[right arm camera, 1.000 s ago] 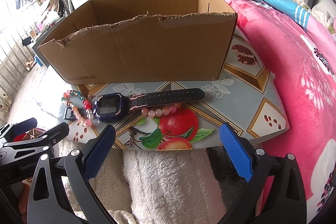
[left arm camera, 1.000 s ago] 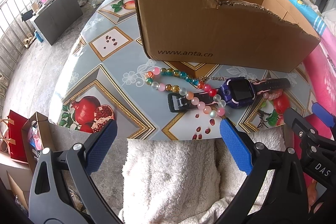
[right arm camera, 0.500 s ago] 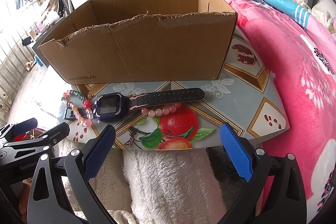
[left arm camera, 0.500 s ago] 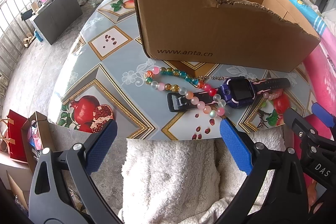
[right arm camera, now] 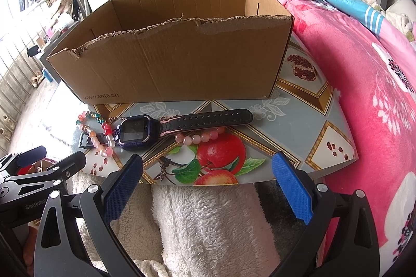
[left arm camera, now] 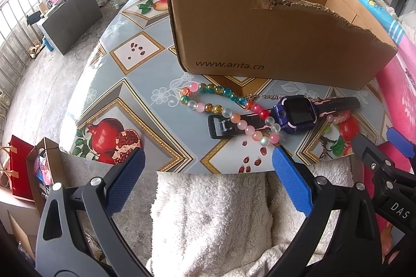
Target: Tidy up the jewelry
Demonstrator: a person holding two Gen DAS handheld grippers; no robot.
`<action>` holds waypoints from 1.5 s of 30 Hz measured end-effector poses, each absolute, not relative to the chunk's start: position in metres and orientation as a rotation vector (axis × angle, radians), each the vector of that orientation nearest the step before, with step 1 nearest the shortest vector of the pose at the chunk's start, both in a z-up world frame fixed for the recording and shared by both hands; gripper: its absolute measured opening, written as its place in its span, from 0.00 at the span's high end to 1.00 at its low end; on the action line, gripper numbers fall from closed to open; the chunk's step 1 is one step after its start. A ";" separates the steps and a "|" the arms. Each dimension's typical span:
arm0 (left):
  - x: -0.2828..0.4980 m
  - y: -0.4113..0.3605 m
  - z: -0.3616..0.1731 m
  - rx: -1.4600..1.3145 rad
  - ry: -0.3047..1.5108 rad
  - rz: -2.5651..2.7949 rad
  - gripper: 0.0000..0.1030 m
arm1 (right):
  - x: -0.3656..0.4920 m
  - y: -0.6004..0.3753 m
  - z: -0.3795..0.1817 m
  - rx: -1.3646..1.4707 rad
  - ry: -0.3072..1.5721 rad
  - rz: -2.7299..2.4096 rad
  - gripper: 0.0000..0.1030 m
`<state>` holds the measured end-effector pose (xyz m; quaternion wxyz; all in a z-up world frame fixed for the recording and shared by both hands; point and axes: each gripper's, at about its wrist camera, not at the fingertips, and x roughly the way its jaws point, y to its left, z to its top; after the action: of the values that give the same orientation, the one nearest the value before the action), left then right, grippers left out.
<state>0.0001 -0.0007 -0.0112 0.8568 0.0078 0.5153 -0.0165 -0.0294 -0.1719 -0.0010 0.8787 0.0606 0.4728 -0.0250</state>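
Observation:
A purple smartwatch (left arm camera: 297, 114) with a black strap lies on the table in front of an open cardboard box (left arm camera: 273, 43). A multicoloured bead bracelet (left arm camera: 221, 100) drapes over the strap's buckle end. A pink bead bracelet (right arm camera: 200, 138) lies under the other strap end. A thin chain (left arm camera: 270, 96) lies behind the watch. The watch (right arm camera: 134, 131) and the box (right arm camera: 176, 69) also show in the right wrist view. My left gripper (left arm camera: 208, 182) is open and empty, near the table's front edge. My right gripper (right arm camera: 208, 183) is open and empty, also at the front edge.
The table (left arm camera: 124, 100) has a fruit-patterned cover. A white fleece cloth (left arm camera: 208, 219) lies below its front edge. A pink floral blanket (right arm camera: 364, 84) is on the right. A dark cabinet (left arm camera: 70, 17) and red bag (left arm camera: 18, 173) stand on the left.
The left wrist view has shifted very slightly; the right has not moved. Both grippers stay open and nothing on the table has moved.

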 end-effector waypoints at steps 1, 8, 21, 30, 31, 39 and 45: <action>0.000 -0.001 -0.010 0.016 1.083 -0.035 0.08 | -0.029 -0.172 -0.001 0.127 0.986 -0.052 0.06; -0.003 0.001 -0.015 0.016 1.083 -0.033 0.08 | -0.030 -0.174 0.000 0.129 0.984 -0.057 0.06; -0.008 0.025 -0.011 -0.008 1.026 -0.046 0.08 | -0.032 -0.179 0.005 0.147 0.937 -0.044 0.06; -0.016 0.061 -0.002 -0.165 0.870 -0.244 0.08 | -0.035 -0.176 0.016 0.214 0.855 0.110 0.12; -0.015 0.063 -0.002 -0.175 0.875 -0.248 0.08 | -0.035 -0.173 0.016 0.233 0.855 0.151 0.15; 0.001 0.086 -0.005 -0.211 0.882 -0.245 0.08 | -0.018 -0.148 -0.005 0.478 0.975 0.430 0.40; 0.008 0.095 -0.008 -0.193 0.868 -0.220 0.08 | -0.002 -0.138 -0.033 0.636 1.104 0.437 0.57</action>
<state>0.0076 0.0948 -0.0076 0.8969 -0.0934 0.4189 -0.1063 -0.0015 -0.1382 -0.0331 0.7815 0.2947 0.5114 0.2024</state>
